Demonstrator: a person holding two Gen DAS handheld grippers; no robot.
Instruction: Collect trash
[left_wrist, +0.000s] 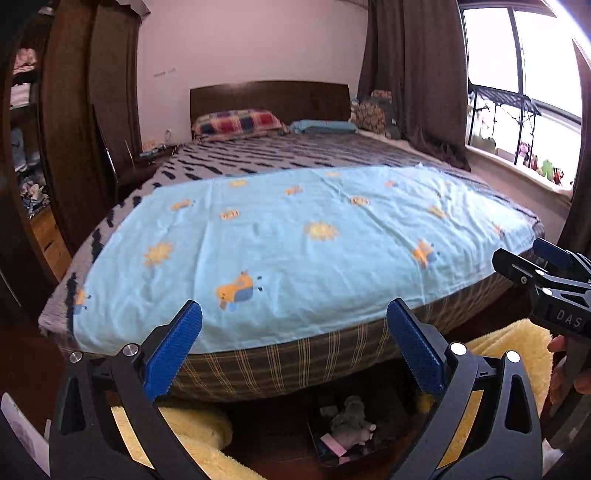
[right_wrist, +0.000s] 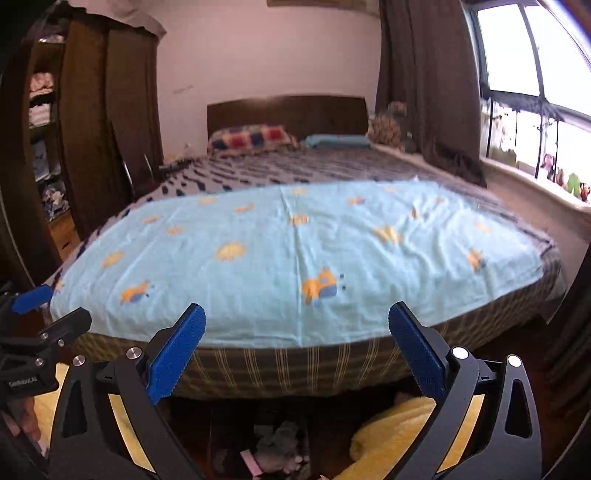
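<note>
- Bedroom space is mostly filled by a bed (left_wrist: 258, 155) with a light blue sheet (left_wrist: 295, 240) spread over its foot end.
- Below the foot of the bed, on the floor, sits a dark bin (left_wrist: 351, 435) holding crumpled trash (left_wrist: 351, 421), between yellow fluffy rugs (left_wrist: 199, 428).
- The left gripper (left_wrist: 295, 350) hangs above the bin, fingers wide apart, holding nothing.
- The right gripper (right_wrist: 295, 354) hovers beside it at the bed's foot, fingers also spread and empty.

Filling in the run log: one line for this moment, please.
left gripper open, empty | right gripper open, empty | both face bed | bin on floor below
</note>
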